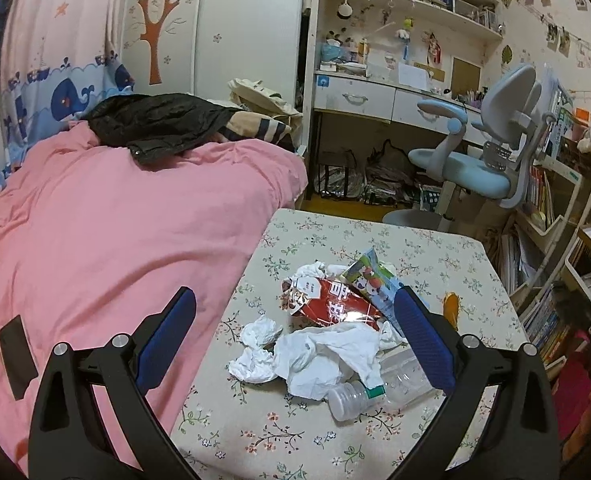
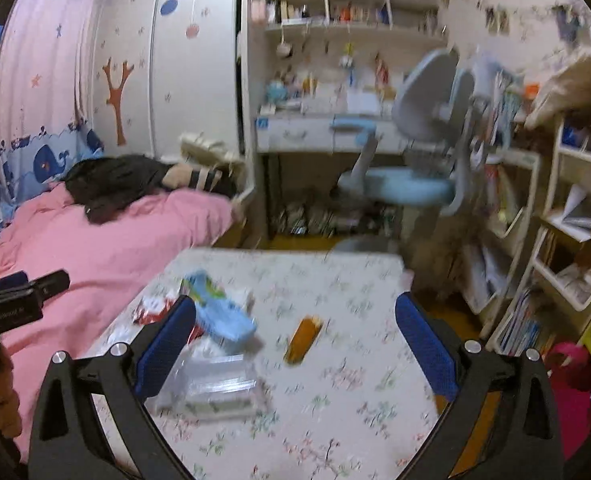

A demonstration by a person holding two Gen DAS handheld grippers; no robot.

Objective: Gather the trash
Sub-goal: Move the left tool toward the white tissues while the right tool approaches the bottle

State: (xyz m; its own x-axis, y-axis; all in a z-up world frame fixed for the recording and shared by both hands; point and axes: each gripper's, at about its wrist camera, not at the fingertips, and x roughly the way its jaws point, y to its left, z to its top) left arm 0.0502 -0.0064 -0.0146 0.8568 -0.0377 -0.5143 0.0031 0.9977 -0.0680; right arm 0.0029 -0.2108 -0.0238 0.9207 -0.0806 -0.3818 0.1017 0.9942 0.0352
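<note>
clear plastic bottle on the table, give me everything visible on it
The plastic bottle is clear, thin-walled and looks empty. It lies on its side at the near edge of the trash pile on the floral table, open neck toward the camera; no cap shows, only a green band near the neck. Crumpled white tissue drapes over its top. In the left view the left tool is open and apart from it. The right view shows it blurred.

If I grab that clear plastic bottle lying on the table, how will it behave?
The clear plastic bottle looks empty, so probably light and apt to crumple when squeezed. It lies on its side, so a push may roll it. Crumpled tissue drapes over it and may drag along.
</note>
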